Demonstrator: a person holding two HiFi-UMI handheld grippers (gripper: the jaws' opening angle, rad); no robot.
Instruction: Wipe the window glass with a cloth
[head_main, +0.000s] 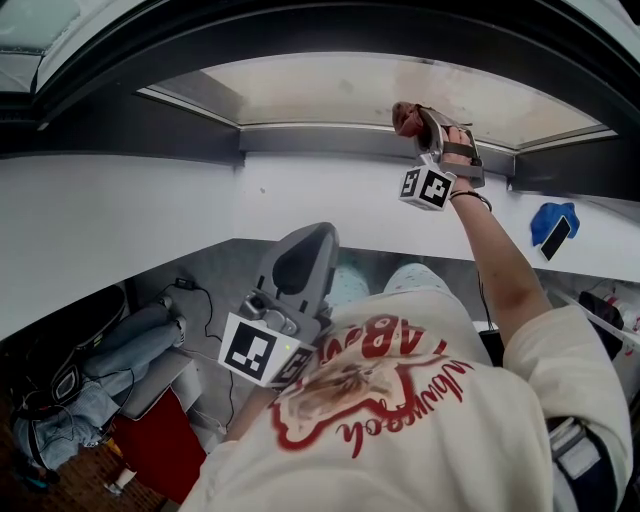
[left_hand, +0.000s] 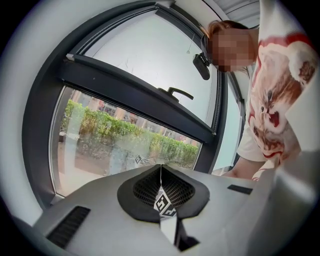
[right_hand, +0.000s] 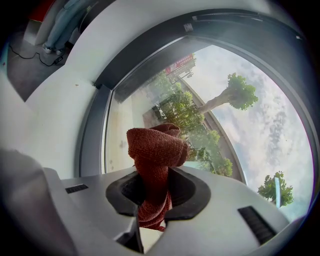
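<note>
A bunched red-brown cloth (right_hand: 155, 155) sticks out of my right gripper (right_hand: 152, 187), whose jaws are shut on it. In the head view that right gripper (head_main: 420, 120) is raised at arm's length, and the cloth (head_main: 405, 115) sits at the lower edge of the window glass (head_main: 330, 90), just above the grey frame. The glass (right_hand: 225, 115) fills the right gripper view, with trees and sky behind it. My left gripper (head_main: 295, 265) hangs low near the person's chest, away from the window. Its jaws are shut with nothing between them (left_hand: 161, 172).
A white wall and sill (head_main: 150, 210) run below the dark window frame (head_main: 330, 140). A blue object (head_main: 553, 228) hangs on the wall at the right. Clothes and bags (head_main: 90, 370) lie on the floor at the lower left. A window handle (left_hand: 175, 92) sits on the upper sash.
</note>
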